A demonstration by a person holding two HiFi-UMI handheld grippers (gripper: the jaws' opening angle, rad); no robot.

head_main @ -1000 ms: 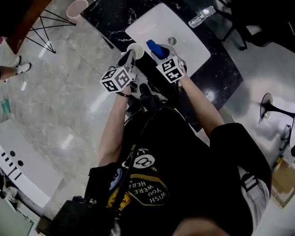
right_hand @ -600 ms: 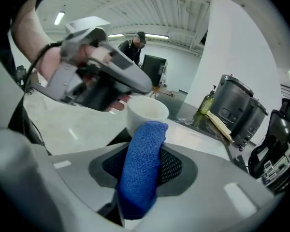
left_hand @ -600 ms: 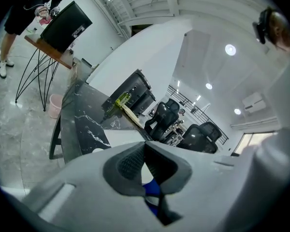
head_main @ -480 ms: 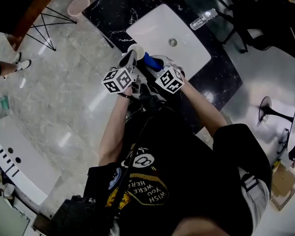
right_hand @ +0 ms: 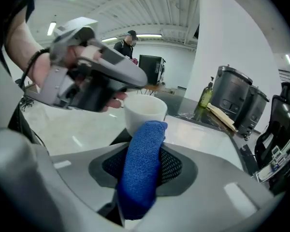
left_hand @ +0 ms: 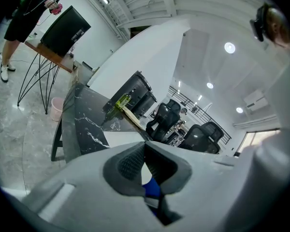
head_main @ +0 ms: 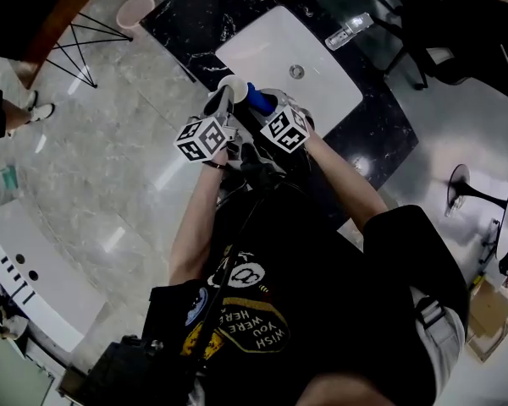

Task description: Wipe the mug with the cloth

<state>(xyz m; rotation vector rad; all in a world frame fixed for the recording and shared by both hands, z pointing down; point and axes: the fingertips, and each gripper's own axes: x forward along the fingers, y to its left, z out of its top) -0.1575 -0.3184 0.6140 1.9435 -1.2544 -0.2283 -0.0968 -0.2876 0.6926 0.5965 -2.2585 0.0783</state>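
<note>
The left tongs [head_main: 223,100] are clamping onto the mug [right_hand: 144,112], biting it at the rim, and in the left gripper view only a thin white sliver is showing between the nearly closed pads. The mug is looking plain and glossy white. Its mouth is facing up and its pale inside is showing just past the tip of the right tongs [right_hand: 142,166].

Those right tongs are squeezing the cloth [right_hand: 141,173], a thick blue roll with a nubbly, towel-like weave. The roll is filling the gap between the mesh pads and poking out well beyond them. Its rounded end is pressing against the near wall of the mug, right up under the rim.

From the head view, both sets of tongs are hovering close together, tips almost meeting. The mug is sitting at the front of the left pair and the blue roll is bridging across from the right pair. Below and beyond the two tips, the white sink [head_main: 322,83] is lying set into the black marbled bench [head_main: 186,19]. Out past the right tongs, a dark kettle-like appliance and a green bottle are standing on that bench, well apart from the mug
</note>
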